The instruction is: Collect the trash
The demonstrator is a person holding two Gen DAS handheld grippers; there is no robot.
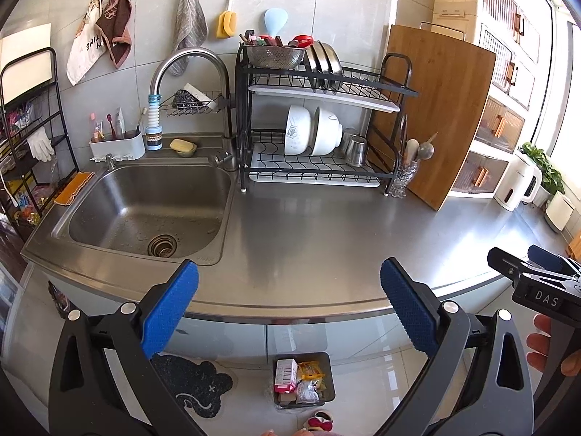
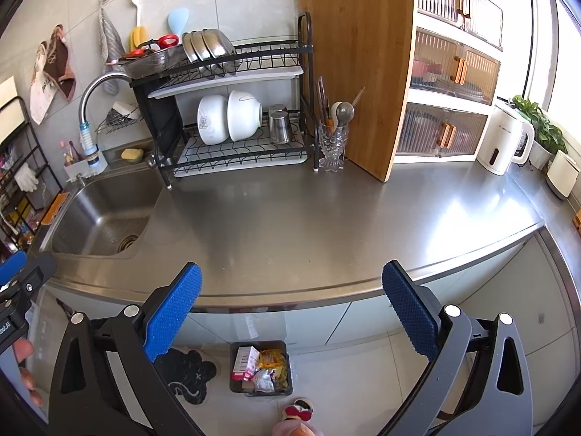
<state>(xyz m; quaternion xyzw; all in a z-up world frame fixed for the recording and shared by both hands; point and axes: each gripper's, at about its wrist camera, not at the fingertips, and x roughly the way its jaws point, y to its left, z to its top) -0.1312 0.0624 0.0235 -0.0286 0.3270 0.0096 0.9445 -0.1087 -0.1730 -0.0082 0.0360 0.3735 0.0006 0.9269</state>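
Trash (image 1: 300, 378) in floor bin (image 1: 281, 361), below both grippers' spread, empty fingers (image 1: 170, 312).

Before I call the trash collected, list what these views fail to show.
- Trash bin: in both views, top wrappers hide anything beneath.
- Floor beside the bin: both views, left hand-held gripper and right hand-held gripper cover it.
- Side rack: contents cut off and too small.
- Pink carton: print unreadable.
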